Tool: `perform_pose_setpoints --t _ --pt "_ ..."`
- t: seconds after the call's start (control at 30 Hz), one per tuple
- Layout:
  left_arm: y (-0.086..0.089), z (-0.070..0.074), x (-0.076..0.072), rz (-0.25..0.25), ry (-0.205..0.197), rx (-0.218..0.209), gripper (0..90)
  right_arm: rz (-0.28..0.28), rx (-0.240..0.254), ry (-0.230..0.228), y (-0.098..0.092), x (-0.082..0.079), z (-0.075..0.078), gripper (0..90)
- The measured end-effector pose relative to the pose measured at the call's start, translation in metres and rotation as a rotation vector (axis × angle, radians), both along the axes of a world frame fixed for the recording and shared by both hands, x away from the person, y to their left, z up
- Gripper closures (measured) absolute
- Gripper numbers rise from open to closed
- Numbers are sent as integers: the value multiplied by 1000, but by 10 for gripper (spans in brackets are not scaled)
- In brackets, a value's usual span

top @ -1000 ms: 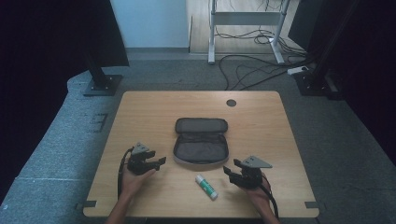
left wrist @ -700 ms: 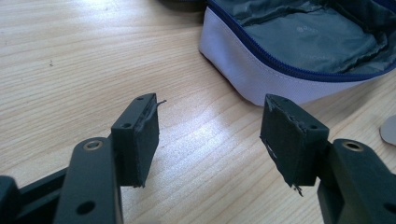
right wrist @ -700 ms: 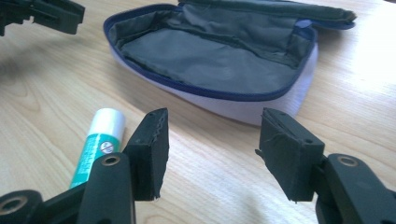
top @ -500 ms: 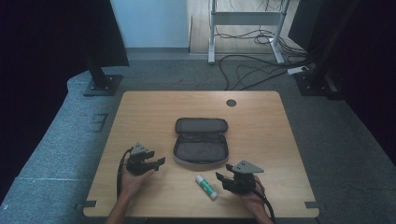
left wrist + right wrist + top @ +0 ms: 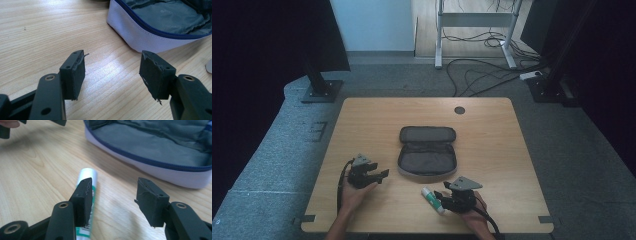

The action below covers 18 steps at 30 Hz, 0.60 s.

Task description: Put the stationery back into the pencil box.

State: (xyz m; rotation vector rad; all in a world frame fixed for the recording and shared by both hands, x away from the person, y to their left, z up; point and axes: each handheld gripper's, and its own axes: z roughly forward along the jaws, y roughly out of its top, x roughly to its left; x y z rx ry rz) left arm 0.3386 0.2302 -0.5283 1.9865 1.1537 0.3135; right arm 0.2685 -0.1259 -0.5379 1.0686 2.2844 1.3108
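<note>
An open grey pouch (image 5: 427, 150) with a blue zip lies in the middle of the wooden table (image 5: 497, 135). A white and green tube (image 5: 429, 194) lies flat in front of it. My right gripper (image 5: 441, 199) is at the tube's near end, low over the table. In the right gripper view, my right gripper (image 5: 113, 187) is open; its left jaw stands over the tube (image 5: 87, 173), and the gap between the jaws holds bare wood. My left gripper (image 5: 384, 175) rests left of the pouch. My left gripper (image 5: 113, 62) is open and empty, pointing at the pouch's white rim (image 5: 140, 37).
A round dark grommet (image 5: 459, 110) sits near the table's far edge. Beyond the table stand a black post base (image 5: 319, 90), a metal frame (image 5: 472, 20) and loose cables (image 5: 492, 75) on the floor. Bare wood lies either side of the pouch.
My right gripper has moved left across the table's front up to the tube. My left gripper has kept still.
</note>
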Motion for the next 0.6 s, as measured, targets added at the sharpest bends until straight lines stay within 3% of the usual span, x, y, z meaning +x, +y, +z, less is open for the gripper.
perform_pose_setpoints --t 0.2,0.6 --pt "0 -1 0 3 -1 6 374 25 -8 16 10 -3 -3 469" --pt "0 -2 0 3 2 7 374 34 -18 4 16 -7 -2 471"
